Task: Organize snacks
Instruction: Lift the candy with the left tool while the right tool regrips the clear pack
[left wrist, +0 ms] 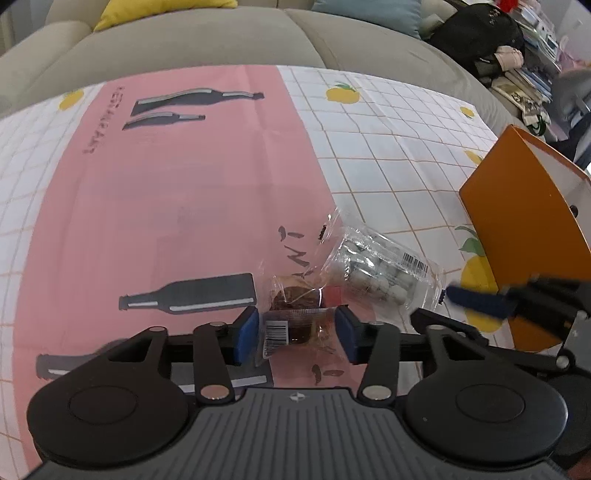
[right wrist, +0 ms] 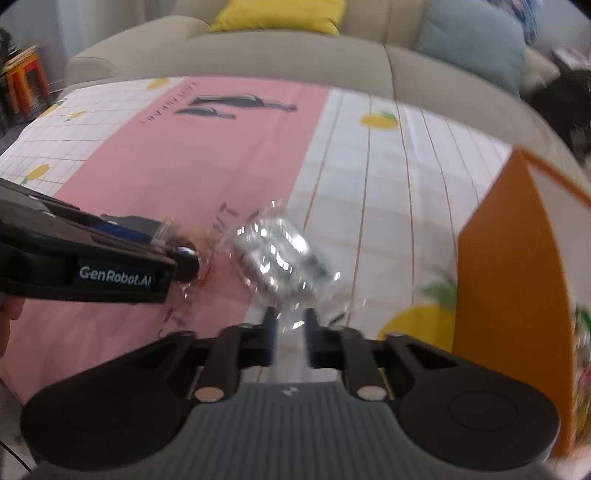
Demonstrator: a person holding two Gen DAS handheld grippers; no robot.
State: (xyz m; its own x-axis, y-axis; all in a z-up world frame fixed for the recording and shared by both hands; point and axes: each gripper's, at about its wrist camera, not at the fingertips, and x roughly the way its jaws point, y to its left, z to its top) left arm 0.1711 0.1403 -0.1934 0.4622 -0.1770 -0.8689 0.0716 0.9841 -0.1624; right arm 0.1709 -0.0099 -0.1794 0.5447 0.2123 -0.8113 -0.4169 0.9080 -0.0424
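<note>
snack packets lie on the patterned tablecloth [left wrist: 207,192], and every place below is given relative to the orange box [left wrist: 524,236] that stands at the cloth's right side. nearest the left wrist camera, well to the left of the box, the left gripper [left wrist: 295,334] has its blue pads [left wrist: 246,334] spread on either side of a clear packet of brown snack [left wrist: 295,325]; the packet sits between them with a barcode label toward the left pad, and contact with the pads cannot be confirmed. just beyond it, and closer to the box, lies a clear packet of pale round pieces [left wrist: 380,273], tilted, with a barcode near its box-side end; its near edge overlaps the brown packet. in the right wrist view this same pale packet [right wrist: 280,254] appears blurred, left of the box [right wrist: 517,280]. the right gripper [right wrist: 290,336] is just short of it, its fingers held a narrow gap apart, with clear film seemingly between the tips; blur prevents telling whether they grip it. the left gripper's body [right wrist: 85,258] enters that view from the side away from the box. farther off, behind the box and the cloth, stands a beige sofa [left wrist: 221,40] with a yellow cushion [left wrist: 155,11] and a blue cushion [left wrist: 369,13].
</note>
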